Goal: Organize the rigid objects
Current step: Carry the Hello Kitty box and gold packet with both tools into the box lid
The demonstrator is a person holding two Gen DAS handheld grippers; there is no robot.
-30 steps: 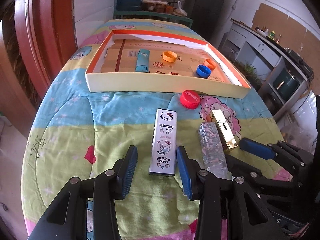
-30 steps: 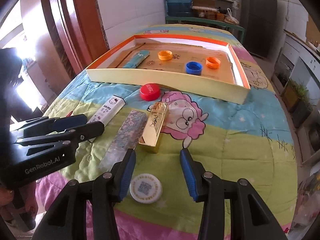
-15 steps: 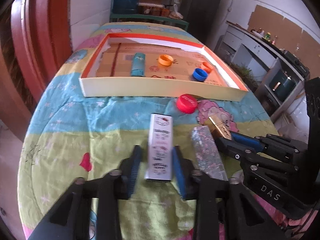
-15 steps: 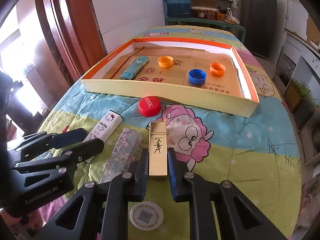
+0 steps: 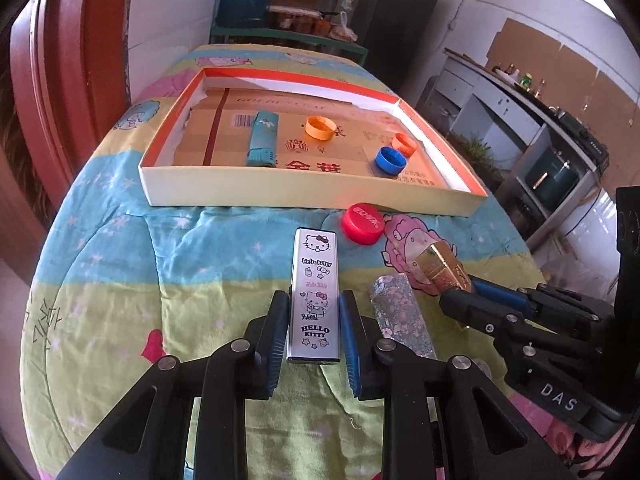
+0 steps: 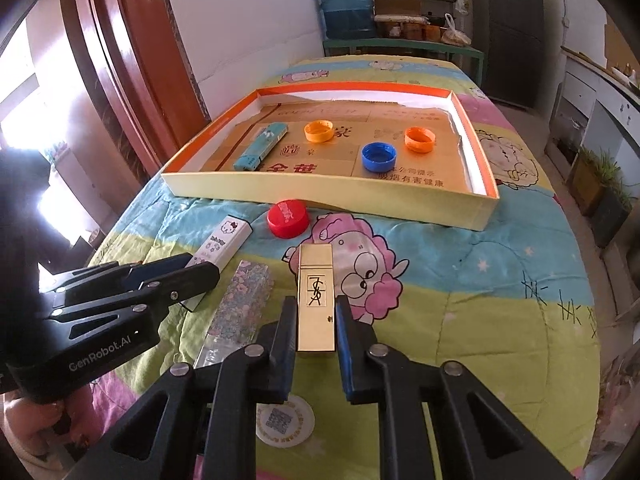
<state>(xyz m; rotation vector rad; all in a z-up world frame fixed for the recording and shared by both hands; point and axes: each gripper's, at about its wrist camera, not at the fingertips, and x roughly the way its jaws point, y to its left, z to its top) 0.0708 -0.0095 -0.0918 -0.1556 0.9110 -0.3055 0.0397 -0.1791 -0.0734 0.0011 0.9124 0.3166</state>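
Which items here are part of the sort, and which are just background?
Job: Hello Kitty lighter, gold lighter, floral lighter, red cap, tray.
Lying about: QR sticker, water jug.

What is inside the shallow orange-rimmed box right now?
The box holds a teal lighter, two orange caps and a blue cap on a cardboard liner. The near wall hides a strip of floor behind it.
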